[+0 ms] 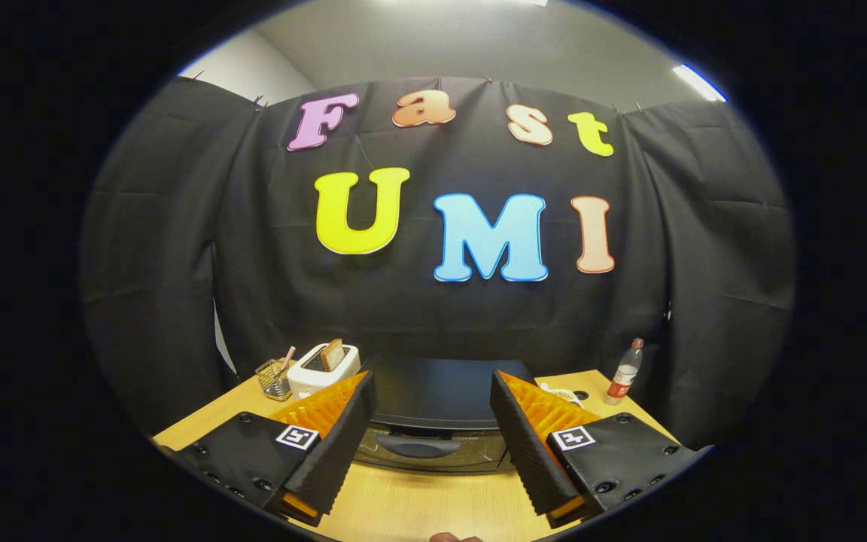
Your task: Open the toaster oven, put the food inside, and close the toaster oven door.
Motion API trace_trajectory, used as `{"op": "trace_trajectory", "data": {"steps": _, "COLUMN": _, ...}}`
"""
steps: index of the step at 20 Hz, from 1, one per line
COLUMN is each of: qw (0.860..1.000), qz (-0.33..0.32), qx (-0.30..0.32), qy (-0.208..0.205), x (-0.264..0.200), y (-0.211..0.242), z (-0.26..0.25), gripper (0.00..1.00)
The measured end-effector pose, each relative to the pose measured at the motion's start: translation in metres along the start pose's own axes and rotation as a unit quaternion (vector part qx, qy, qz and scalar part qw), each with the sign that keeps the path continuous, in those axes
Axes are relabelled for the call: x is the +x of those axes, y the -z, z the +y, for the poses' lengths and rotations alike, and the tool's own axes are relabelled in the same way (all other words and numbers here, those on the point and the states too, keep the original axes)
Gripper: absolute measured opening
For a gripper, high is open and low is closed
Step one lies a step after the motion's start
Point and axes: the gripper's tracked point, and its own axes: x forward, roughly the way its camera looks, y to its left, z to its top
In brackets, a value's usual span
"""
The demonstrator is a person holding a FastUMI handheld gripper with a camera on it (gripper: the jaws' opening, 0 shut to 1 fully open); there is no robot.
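Gripper [432,421] hovering, fingers spread wide, gripping nothing. Toaster oven [433,421] sitting just ahead between fingers on table [418,504], door looking closed. Opening step starting; next move needing descent onto door handle [420,446].

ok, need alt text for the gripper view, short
The open tongs hover above a wooden table, aimed at a dark toaster oven whose door with its handle is closed. Behind it to the left stand a white toaster with bread and a wire basket; to the right, a bottle.
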Motion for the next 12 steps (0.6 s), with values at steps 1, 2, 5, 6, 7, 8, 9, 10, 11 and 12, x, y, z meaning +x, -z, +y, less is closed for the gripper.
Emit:
{"op": "trace_trajectory", "data": {"steps": 1, "qw": 1.000, "qz": 0.006, "qx": -0.002, "qy": 0.002, "x": 0.006, "y": 0.005, "z": -0.001, "gripper": 0.97}}
{"op": "trace_trajectory", "data": {"steps": 2, "qw": 1.000, "qz": 0.013, "qx": -0.004, "qy": 0.003, "x": 0.013, "y": 0.013, "z": -0.002, "gripper": 0.97}}
{"op": "trace_trajectory", "data": {"steps": 5, "qw": 0.999, "qz": 0.039, "qx": -0.007, "qy": 0.008, "x": 0.032, "y": 0.036, "z": -0.004, "gripper": 0.96}}
{"op": "trace_trajectory", "data": {"steps": 6, "qw": 0.999, "qz": 0.049, "qx": -0.007, "qy": 0.009, "x": 0.038, "y": 0.044, "z": -0.005, "gripper": 0.97}}
{"op": "trace_trajectory", "data": {"steps": 7, "qw": 0.998, "qz": 0.058, "qx": -0.006, "qy": 0.007, "x": 0.042, "y": 0.051, "z": -0.005, "gripper": 0.97}}
{"op": "trace_trajectory", "data": {"steps": 8, "qw": 0.998, "qz": 0.066, "qx": -0.004, "qy": 0.005, "x": 0.046, "y": 0.058, "z": -0.003, "gripper": 0.97}}
{"op": "trace_trajectory", "data": {"steps": 9, "qw": 0.997, "qz": 0.072, "qx": -0.002, "qy": 0.005, "x": 0.051, "y": 0.064, "z": -0.004, "gripper": 0.97}}
{"op": "trace_trajectory", "data": {"steps": 10, "qw": 0.997, "qz": 0.081, "qx": 0.000, "qy": 0.007, "x": 0.057, "y": 0.072, "z": -0.005, "gripper": 0.97}}
{"op": "trace_trajectory", "data": {"steps": 11, "qw": 0.996, "qz": 0.091, "qx": 0.001, "qy": 0.008, "x": 0.061, "y": 0.079, "z": -0.005, "gripper": 0.97}}
{"op": "trace_trajectory", "data": {"steps": 12, "qw": 0.995, "qz": 0.100, "qx": 0.004, "qy": 0.008, "x": 0.067, "y": 0.087, "z": -0.004, "gripper": 0.97}}
